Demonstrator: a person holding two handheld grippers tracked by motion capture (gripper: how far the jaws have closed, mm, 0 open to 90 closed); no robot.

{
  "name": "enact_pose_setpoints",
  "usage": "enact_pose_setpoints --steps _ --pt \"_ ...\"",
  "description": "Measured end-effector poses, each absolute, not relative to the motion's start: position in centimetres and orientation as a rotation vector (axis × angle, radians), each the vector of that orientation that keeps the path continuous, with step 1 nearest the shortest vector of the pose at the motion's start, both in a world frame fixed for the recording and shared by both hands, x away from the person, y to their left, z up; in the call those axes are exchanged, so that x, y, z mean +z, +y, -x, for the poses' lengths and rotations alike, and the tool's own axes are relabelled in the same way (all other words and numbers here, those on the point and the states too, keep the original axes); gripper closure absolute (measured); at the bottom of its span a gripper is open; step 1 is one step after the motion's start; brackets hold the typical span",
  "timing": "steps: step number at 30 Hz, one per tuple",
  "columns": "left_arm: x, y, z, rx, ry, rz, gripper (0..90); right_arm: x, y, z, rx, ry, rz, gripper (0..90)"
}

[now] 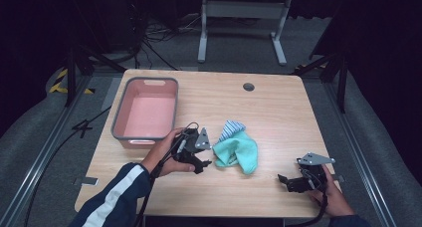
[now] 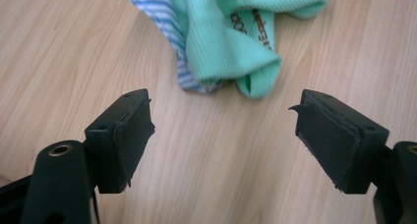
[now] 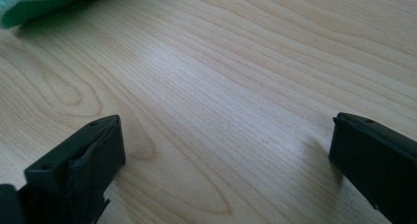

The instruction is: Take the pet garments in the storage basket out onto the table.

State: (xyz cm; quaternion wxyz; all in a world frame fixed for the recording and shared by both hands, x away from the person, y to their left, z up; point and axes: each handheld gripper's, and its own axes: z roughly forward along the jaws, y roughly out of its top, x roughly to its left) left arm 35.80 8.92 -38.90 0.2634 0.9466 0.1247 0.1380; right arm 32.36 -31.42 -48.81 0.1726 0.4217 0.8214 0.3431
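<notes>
While the left gripper [image 1: 206, 163] is sitting wide open just beside the green cloth [image 1: 239, 152], the right gripper [image 1: 284, 181], also wide open, is resting over bare table [image 1: 278, 112].

A pink tub [image 1: 146, 112] with a grey rim sat at ten o'clock on a wooden table [image 1: 278, 112]. A round hole [image 1: 249, 86] lay toward one o'clock. A grey metal frame [image 1: 244, 25] stood at twelve o'clock beyond.
</notes>
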Motion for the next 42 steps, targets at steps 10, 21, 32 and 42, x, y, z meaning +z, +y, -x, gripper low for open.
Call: enact_pose_setpoints --steps 10,21,32,42 --pt "-40.6 12.9 -33.5 0.389 0.347 -2.626 23.0 -48.8 -31.4 -32.4 0.974 2.33 -1.197 0.6" --pt "-42.8 17.6 -32.8 0.393 0.429 -2.666 23.3 -48.8 -31.4 -32.4 0.974 2.33 -1.197 0.6" --pt "-44.0 20.8 -32.4 0.404 0.499 -2.651 22.2 -48.8 -31.4 -32.4 0.974 2.33 -1.197 0.6" --pt "-44.5 24.2 -32.1 0.391 0.58 -2.594 21.4 -48.8 -31.4 -32.4 0.973 2.33 -1.197 0.5"
